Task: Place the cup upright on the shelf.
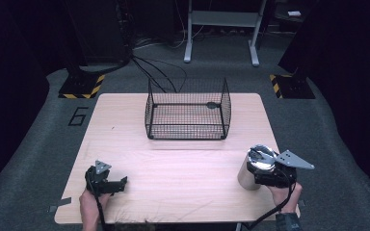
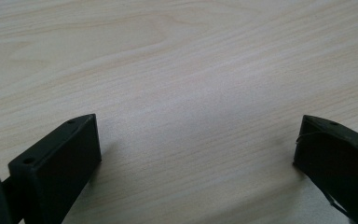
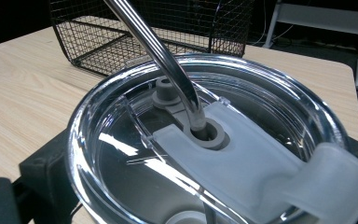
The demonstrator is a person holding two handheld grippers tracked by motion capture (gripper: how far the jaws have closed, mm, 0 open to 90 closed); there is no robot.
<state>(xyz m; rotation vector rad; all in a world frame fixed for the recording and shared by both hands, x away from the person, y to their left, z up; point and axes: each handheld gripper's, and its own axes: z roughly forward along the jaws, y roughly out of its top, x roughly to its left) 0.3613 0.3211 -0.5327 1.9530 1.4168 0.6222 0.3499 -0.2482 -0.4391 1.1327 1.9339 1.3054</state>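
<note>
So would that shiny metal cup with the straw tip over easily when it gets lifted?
Possibly. The tumbler looks tall and narrow, so a push up high might topple it. Its polished steel wall probably feels slippery. The clear lid and metal straw add a little weight on top.

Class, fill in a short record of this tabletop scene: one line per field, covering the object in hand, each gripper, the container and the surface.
Object in hand: steel tumbler with clear lid and metal straw, upright near the table's right front
Right gripper: shut on the tumbler, jaws either side of its body below the lid
Left gripper: open, holding nothing, low over bare wood at left front
Container: black wire basket, far centre, nothing visible inside
Surface: light wooden table
</note>
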